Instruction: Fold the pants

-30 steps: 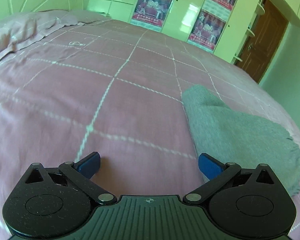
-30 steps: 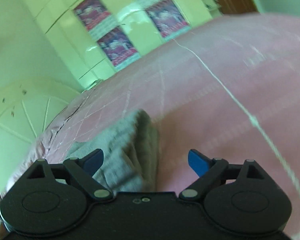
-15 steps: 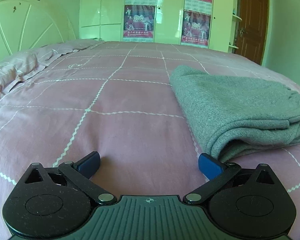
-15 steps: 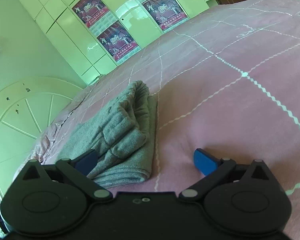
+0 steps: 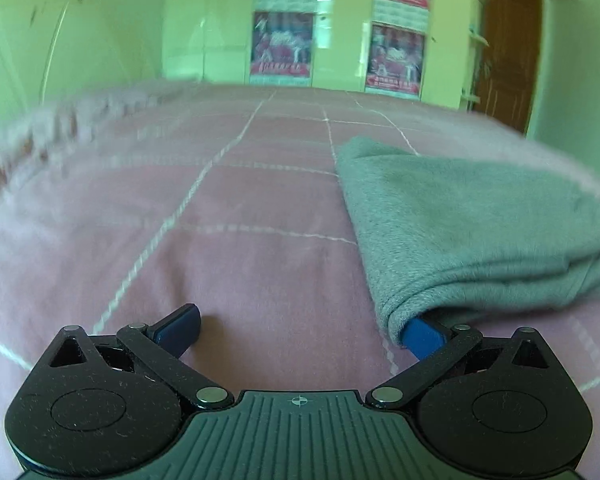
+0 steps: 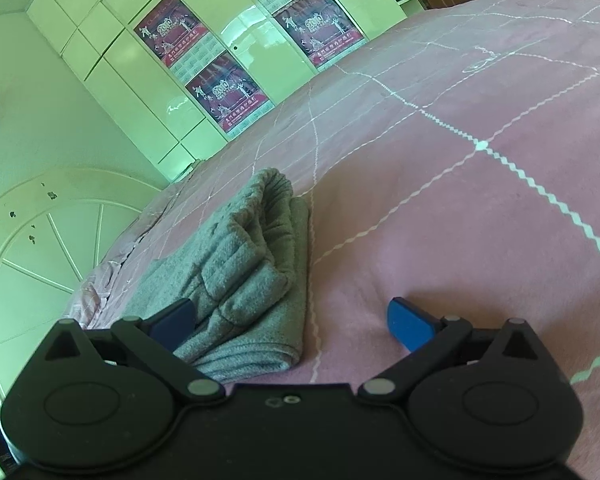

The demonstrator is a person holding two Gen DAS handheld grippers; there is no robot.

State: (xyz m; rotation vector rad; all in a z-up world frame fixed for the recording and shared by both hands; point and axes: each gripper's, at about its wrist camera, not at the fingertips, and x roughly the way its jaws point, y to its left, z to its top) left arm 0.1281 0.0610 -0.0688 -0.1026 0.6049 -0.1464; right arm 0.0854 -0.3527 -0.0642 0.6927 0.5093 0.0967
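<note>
Grey pants lie folded in a thick stack on the pink checked bedspread. In the left wrist view my left gripper is open and low over the bed; its right fingertip sits under the stack's near corner. In the right wrist view the pants lie left of centre. My right gripper is open, with its left fingertip at the stack's near edge and the right one over bare bedspread.
A rumpled pink quilt lies at the bed's left. White wardrobes with red posters, a brown door and a round white headboard stand around the bed.
My left gripper dropped lower and moved closer, so its right fingertip now sits under the pants' corner. My right gripper moved in slightly toward the stack. Both stayed open.
</note>
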